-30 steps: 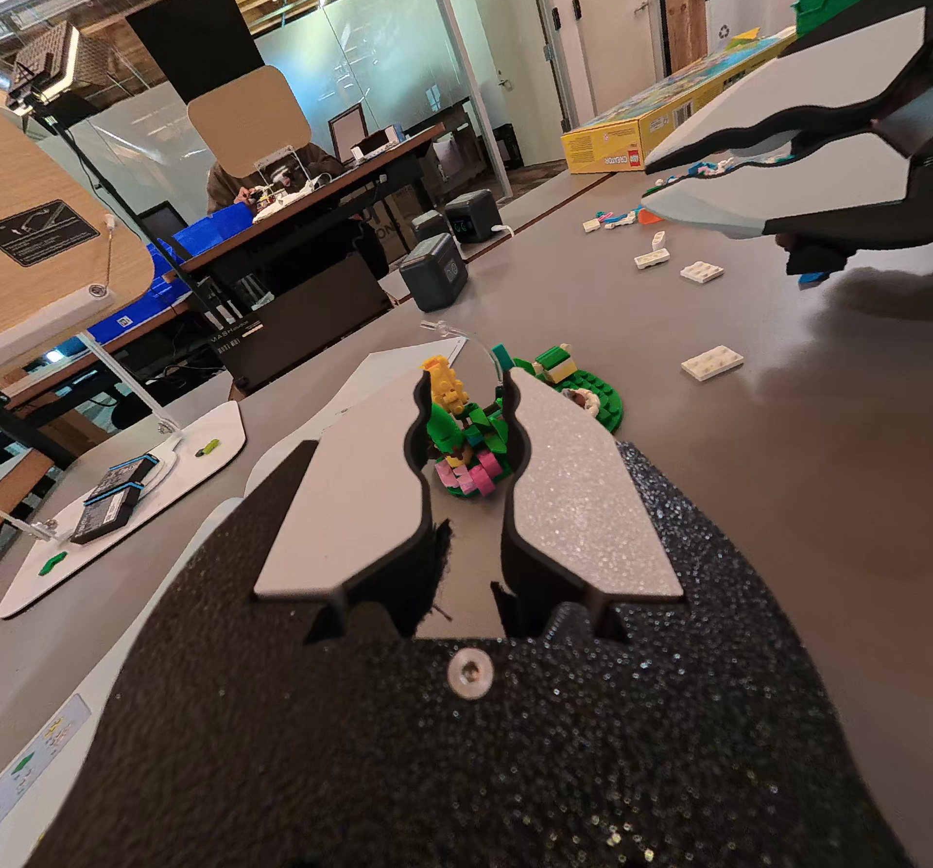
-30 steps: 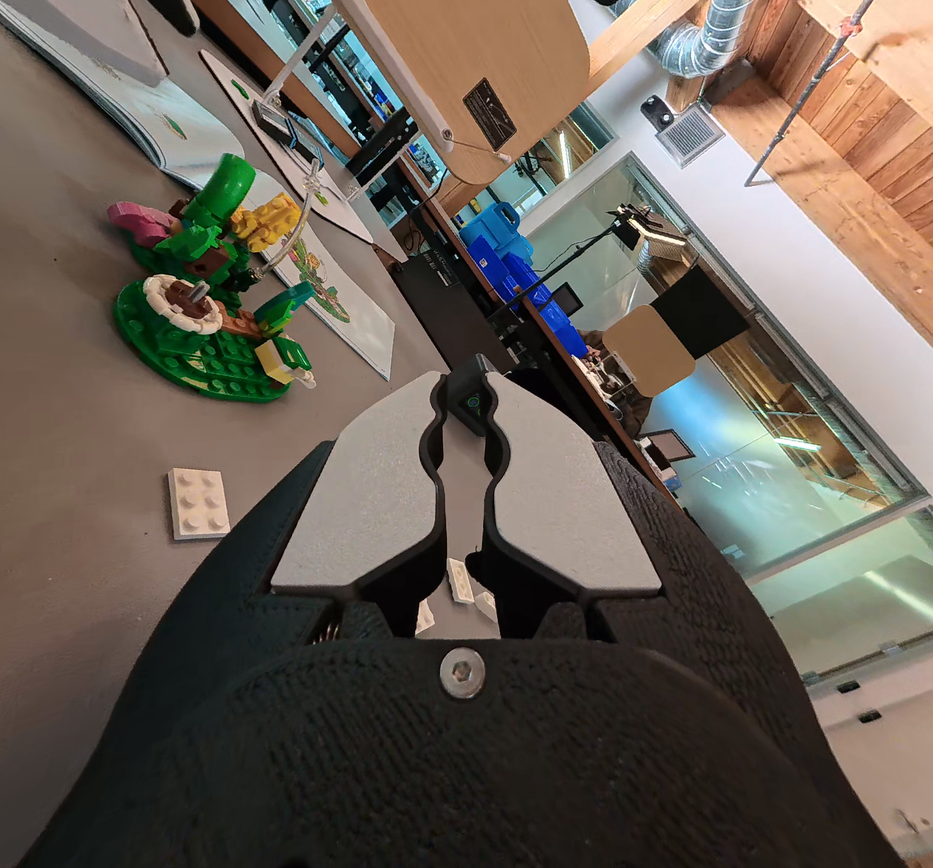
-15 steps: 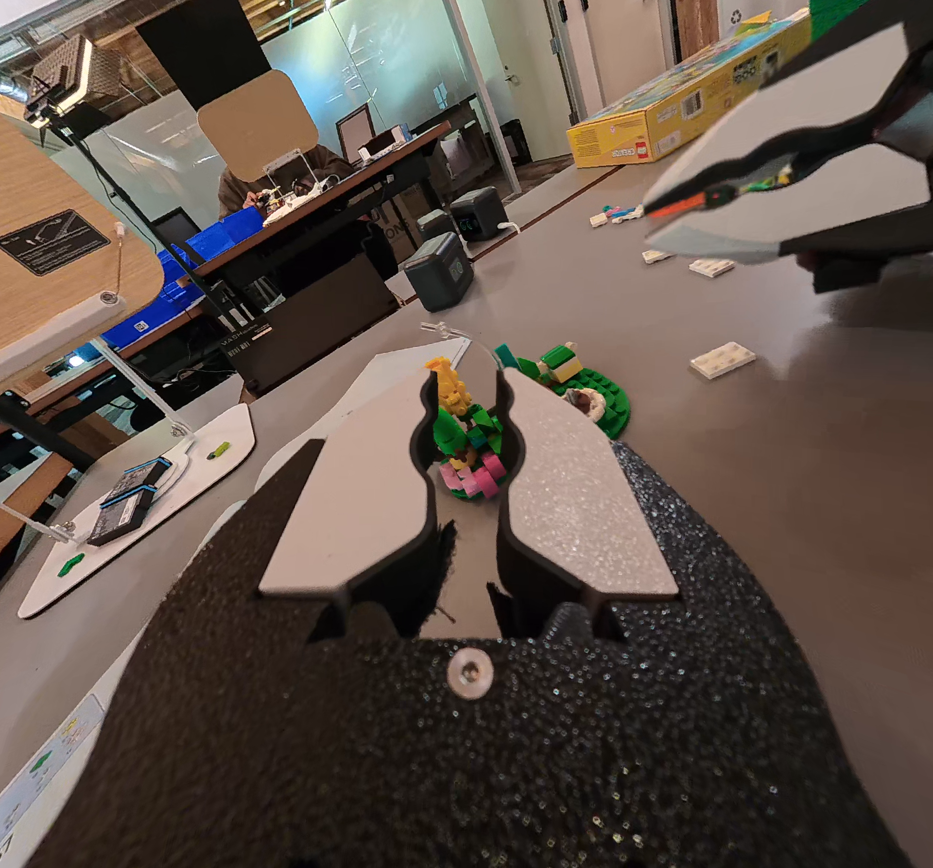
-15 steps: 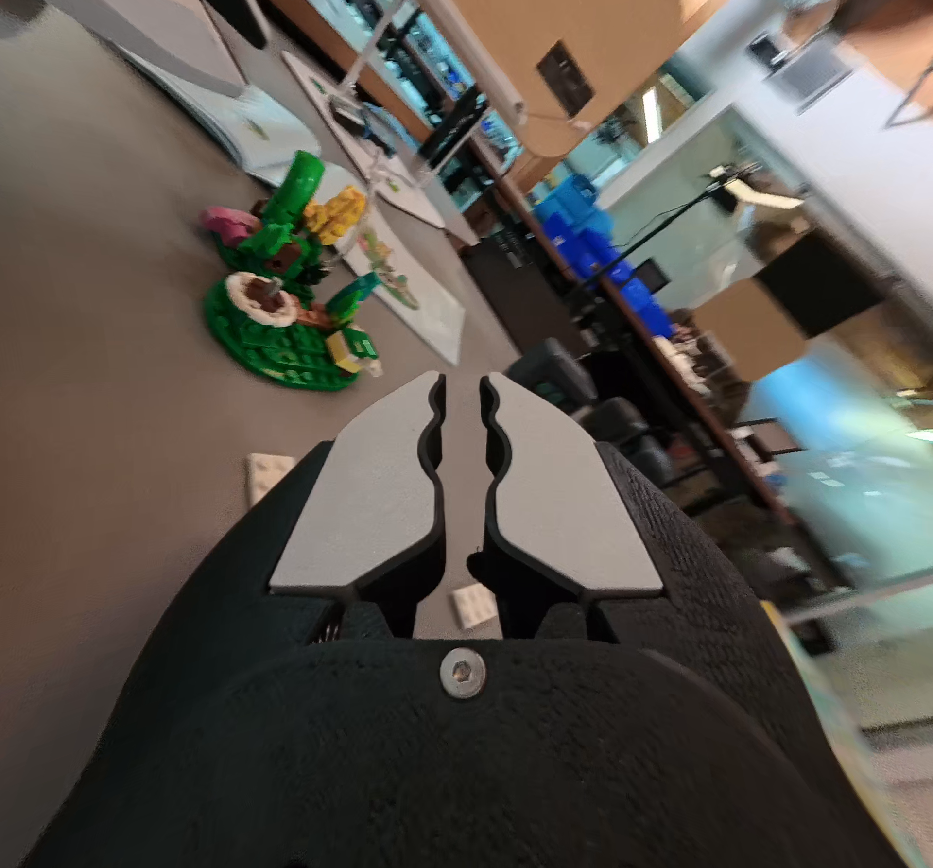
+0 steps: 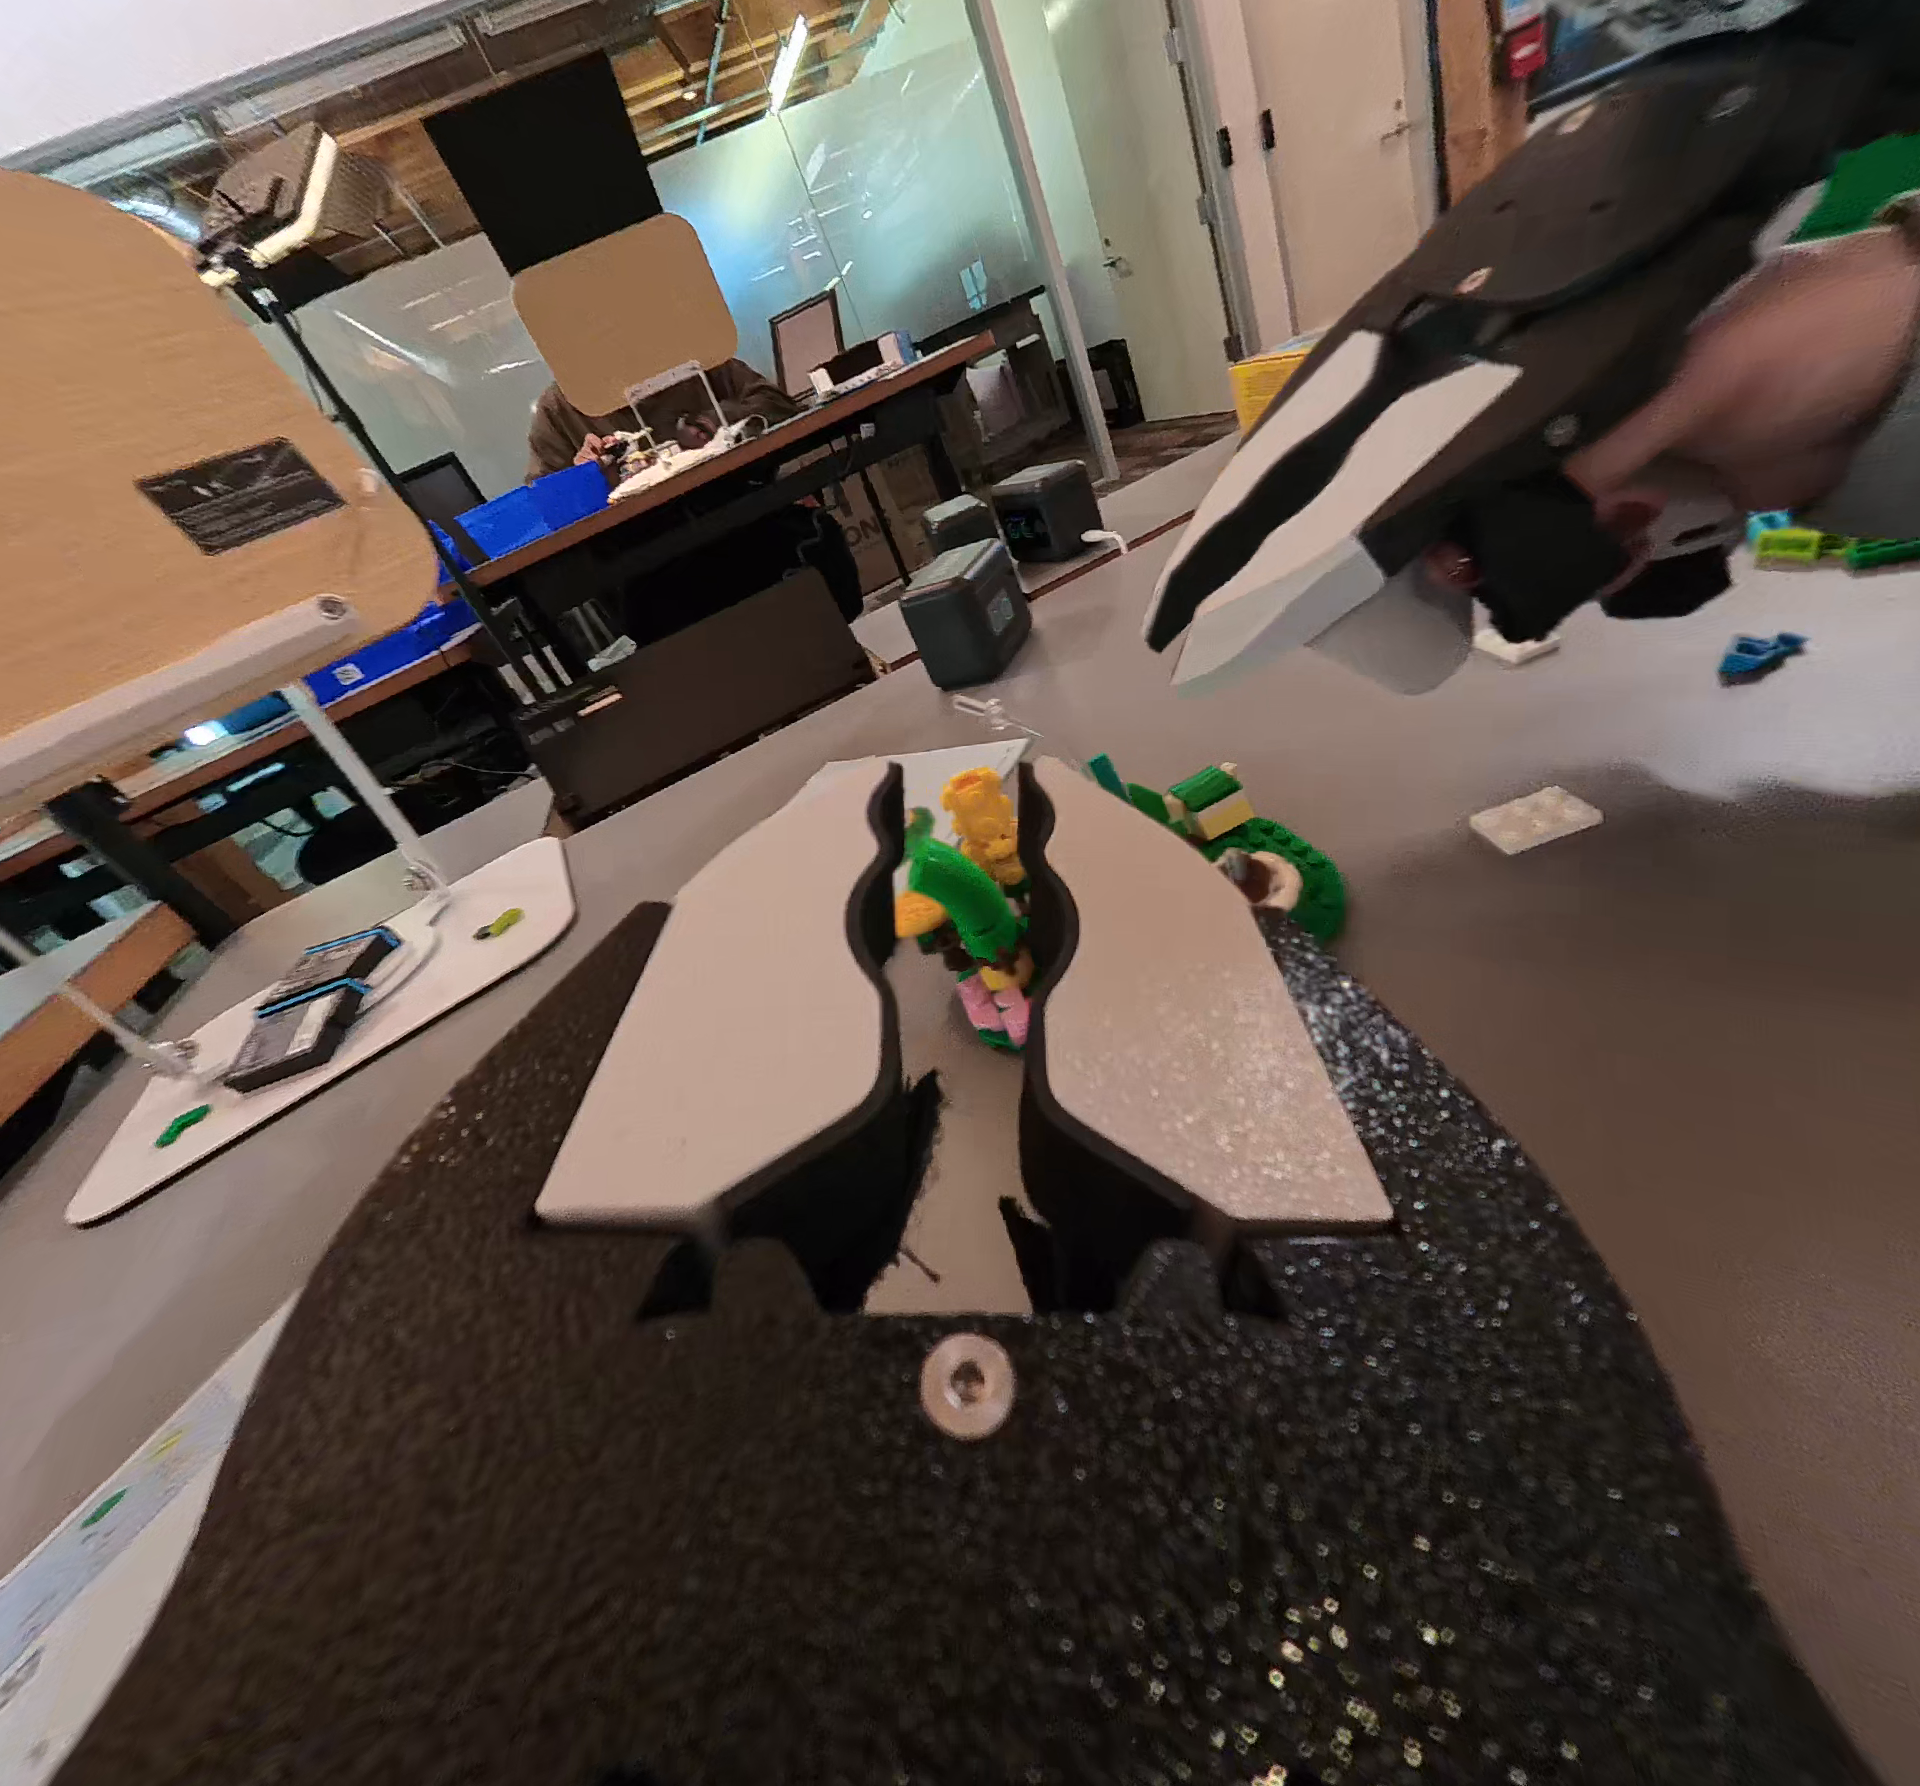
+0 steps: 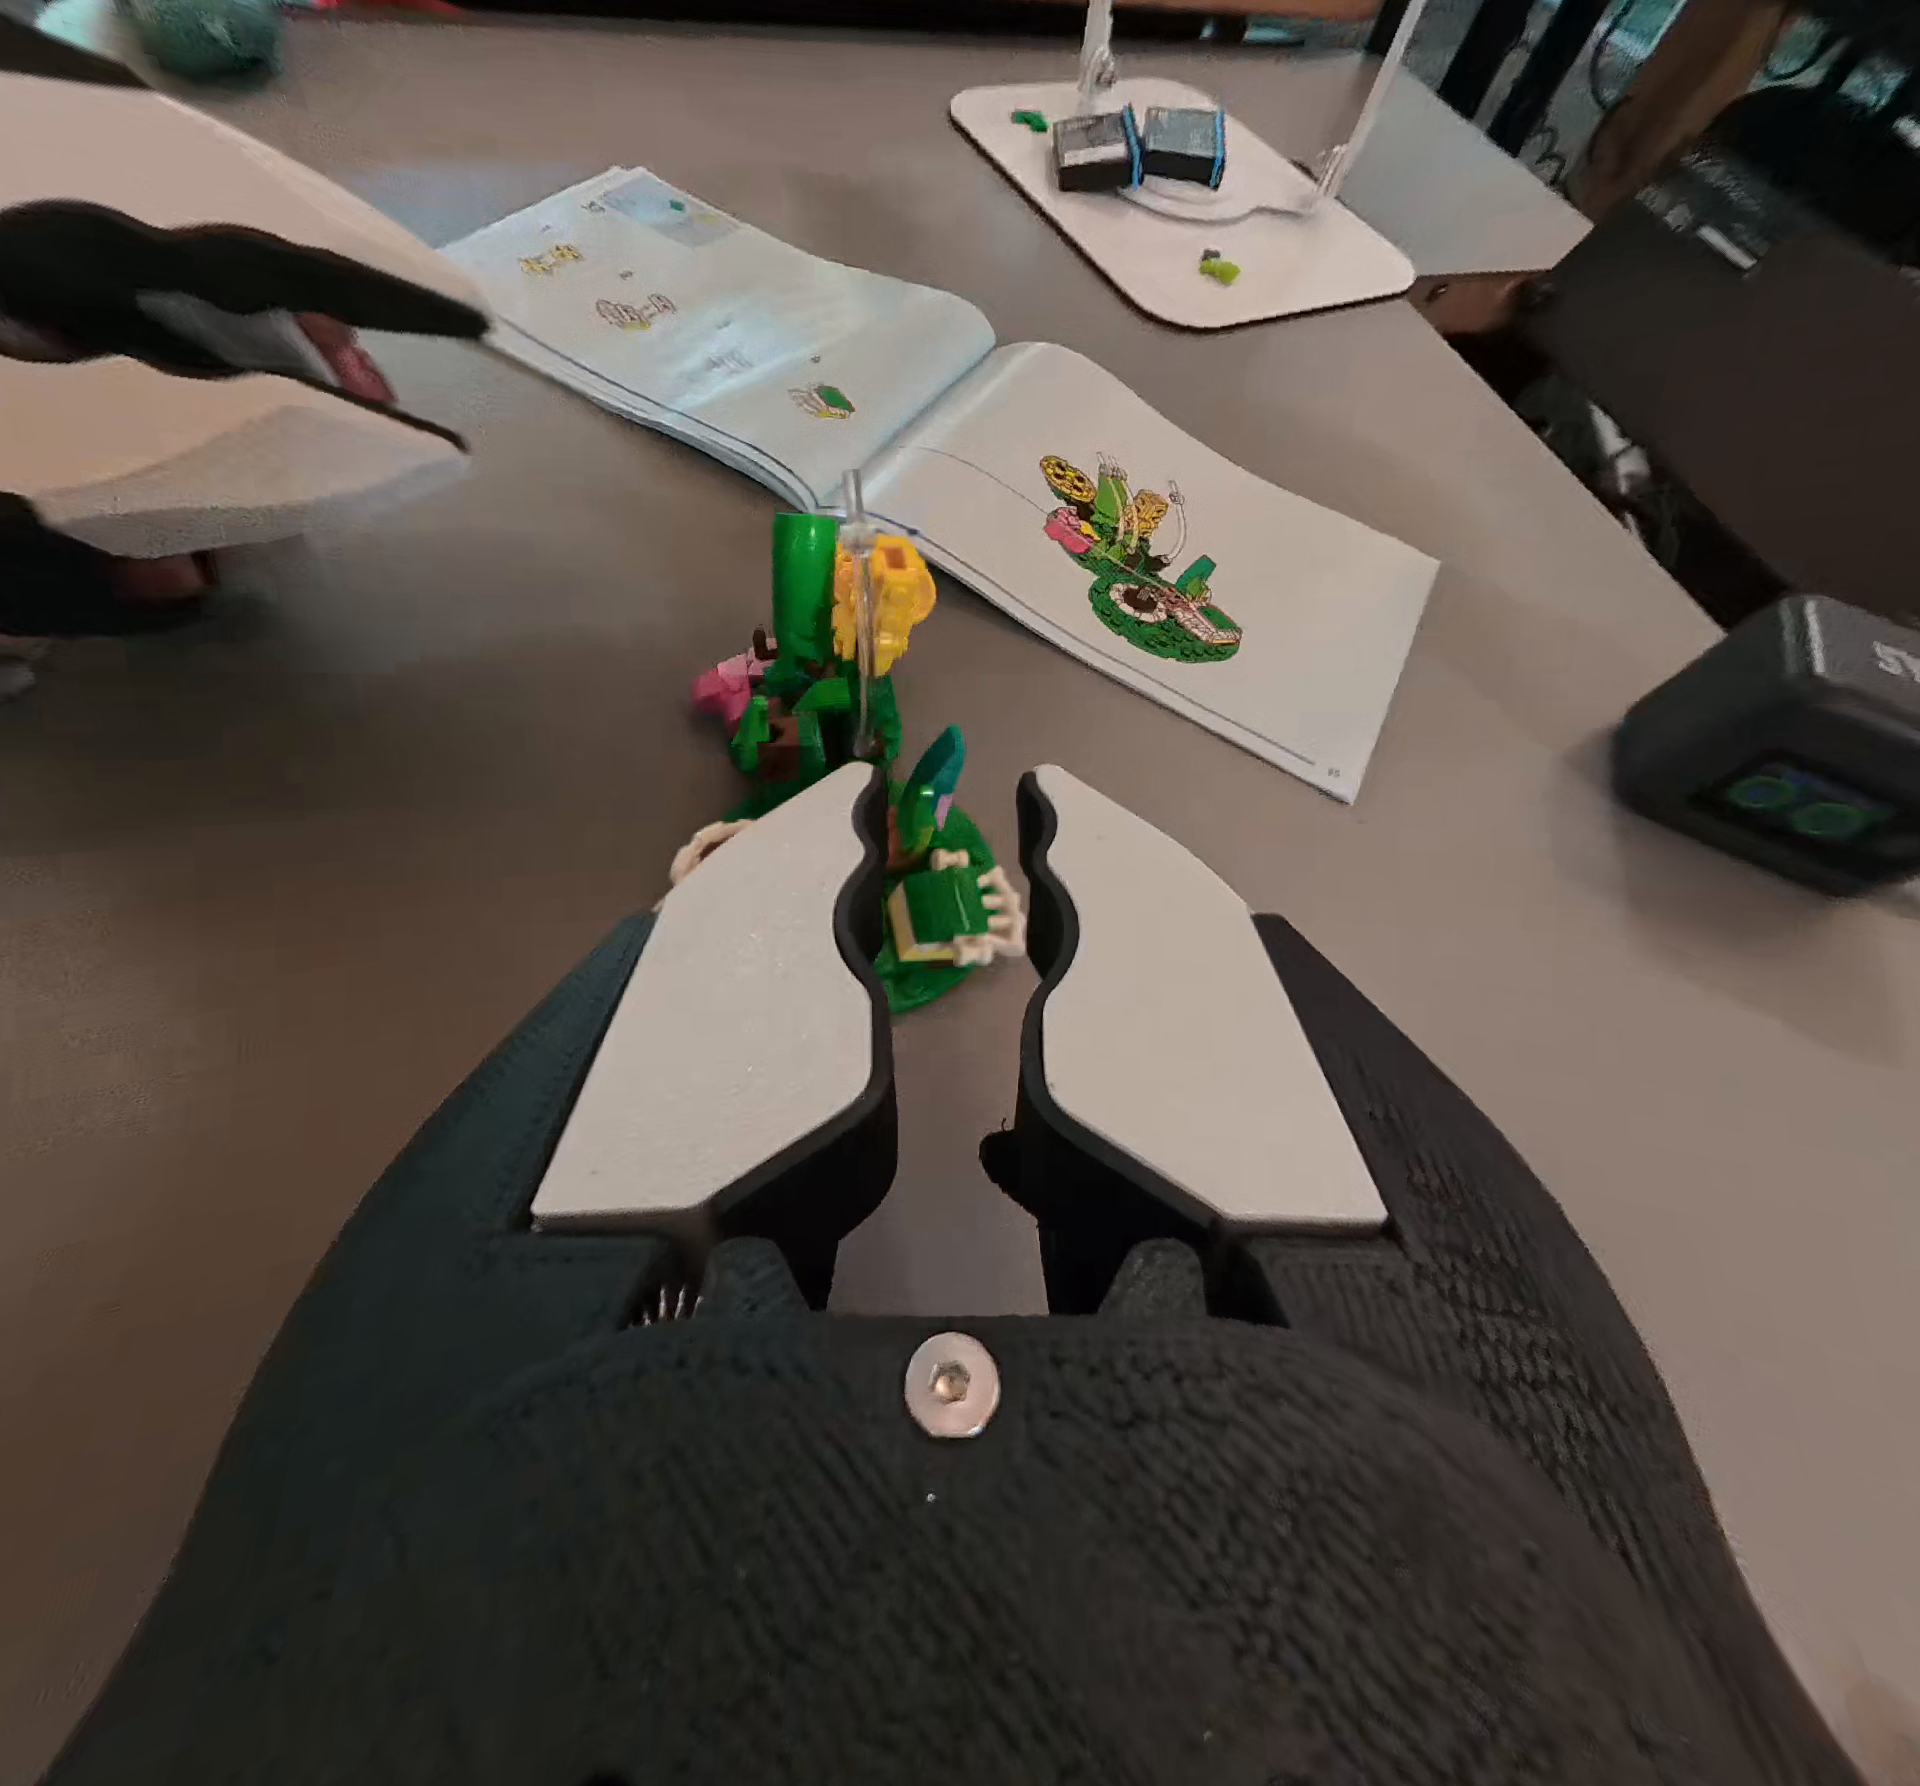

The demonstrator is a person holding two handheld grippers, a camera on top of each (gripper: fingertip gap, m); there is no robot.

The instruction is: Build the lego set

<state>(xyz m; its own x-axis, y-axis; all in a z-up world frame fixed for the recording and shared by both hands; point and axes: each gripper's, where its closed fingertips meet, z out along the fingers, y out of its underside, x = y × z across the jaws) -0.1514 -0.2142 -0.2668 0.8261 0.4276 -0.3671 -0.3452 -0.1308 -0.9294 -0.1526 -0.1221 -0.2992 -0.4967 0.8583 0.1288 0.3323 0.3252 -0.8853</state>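
Grey desk [image 6: 312,957] fills both views, with glass-walled office space and other work desks behind it. Containers are few: blue bins [image 5: 520,515] sit on a far desk, their contents hidden, and a yellow box [image 5: 1262,386] shows only a corner behind the right claw [image 5: 1174,645]. A white tray-like stand base [image 6: 1299,271] carries two dark battery-like blocks and a small green piece.

An open instruction booklet [image 6: 1247,656] lies flat beyond the lego model [image 6: 831,656], which stands on the desk in front of both claws: a green round base with a green stem, yellow and pink flowers and a clear rod. The right claw [image 6: 951,791] hangs just over the near rim of that base, parted and empty. The left claw [image 5: 956,791] is slightly parted with nothing gripped; its own fingers hide much of the model. Loose white, blue and green pieces [image 5: 1756,650] lie blurred at far right. A dark label sits on a wooden panel [image 5: 156,448].
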